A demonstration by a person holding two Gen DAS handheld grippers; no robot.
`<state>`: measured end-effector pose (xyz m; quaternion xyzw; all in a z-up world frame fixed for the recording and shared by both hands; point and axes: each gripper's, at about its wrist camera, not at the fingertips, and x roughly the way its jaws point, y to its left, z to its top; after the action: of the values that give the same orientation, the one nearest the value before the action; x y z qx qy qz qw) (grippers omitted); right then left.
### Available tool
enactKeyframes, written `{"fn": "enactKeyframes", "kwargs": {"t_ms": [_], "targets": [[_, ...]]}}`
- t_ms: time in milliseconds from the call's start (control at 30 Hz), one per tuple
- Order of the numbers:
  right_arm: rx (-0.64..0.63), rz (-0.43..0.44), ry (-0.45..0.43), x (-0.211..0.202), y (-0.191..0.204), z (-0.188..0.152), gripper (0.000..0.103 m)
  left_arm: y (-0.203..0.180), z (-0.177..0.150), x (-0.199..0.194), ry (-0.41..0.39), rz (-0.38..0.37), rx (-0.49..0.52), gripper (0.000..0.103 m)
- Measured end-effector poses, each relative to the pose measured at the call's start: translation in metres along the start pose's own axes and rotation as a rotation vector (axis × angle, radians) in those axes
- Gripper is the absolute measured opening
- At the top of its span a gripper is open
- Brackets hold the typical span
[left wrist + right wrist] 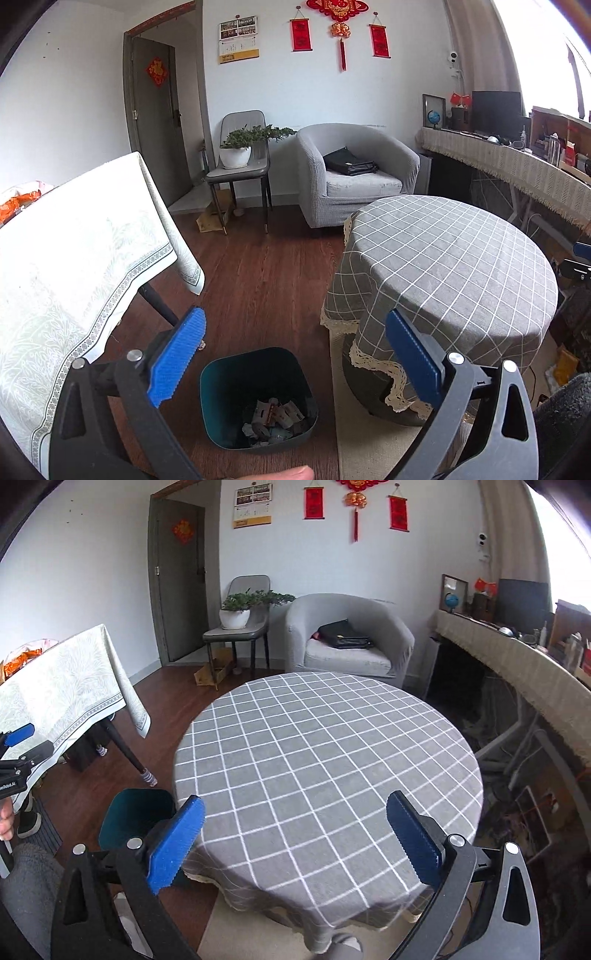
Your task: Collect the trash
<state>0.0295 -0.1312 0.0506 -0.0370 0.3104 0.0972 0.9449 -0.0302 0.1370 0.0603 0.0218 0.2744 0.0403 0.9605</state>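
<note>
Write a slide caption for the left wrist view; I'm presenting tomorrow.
Open left tongs above dark teal plastic bin holding crumpled paper trash, beside round grey checked-cloth table.

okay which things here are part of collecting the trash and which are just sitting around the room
For the job: bin, crumpled scraps inside it, left gripper and right gripper, both open and empty.

Just lying about: black bag on armchair, potted plant on chair, globe, bare round table.

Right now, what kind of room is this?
Most likely a living room in someone's home: there's a grey armchair, a round table with a checked cloth, and red hanging decorations on the wall.
</note>
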Motion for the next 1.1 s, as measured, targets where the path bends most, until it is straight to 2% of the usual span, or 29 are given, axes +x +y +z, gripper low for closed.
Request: {"fn": "enactKeyframes", "kwargs": {"t_ms": [133, 233, 333, 467, 633, 1100], "targets": [[0.028, -0.009, 0.006, -0.005, -0.017, -0.014, 0.099, 0.004, -0.01, 0.002, 0.025, 0.019, -0.02, 0.1], [0.041, 0.033, -0.001, -0.008, -0.018, -0.02, 0.099, 0.007, -0.02, 0.002, 0.044, 0.024, -0.032, 0.1], [0.02, 0.065, -0.006, -0.007, -0.007, -0.027, 0.099, 0.006, -0.028, 0.002, 0.047, 0.062, -0.022, 0.1], [-0.019, 0.094, 0.012, -0.003, 0.004, -0.038, 0.1, 0.008, -0.039, 0.007, 0.079, 0.044, -0.025, 0.1], [-0.034, 0.114, -0.051, -0.015, 0.011, -0.04, 0.1, 0.015, -0.042, 0.006, 0.077, 0.015, -0.066, 0.1], [-0.071, 0.16, -0.048, -0.016, 0.027, -0.04, 0.1, 0.022, -0.044, 0.006, 0.086, 0.016, -0.087, 0.1]]}}
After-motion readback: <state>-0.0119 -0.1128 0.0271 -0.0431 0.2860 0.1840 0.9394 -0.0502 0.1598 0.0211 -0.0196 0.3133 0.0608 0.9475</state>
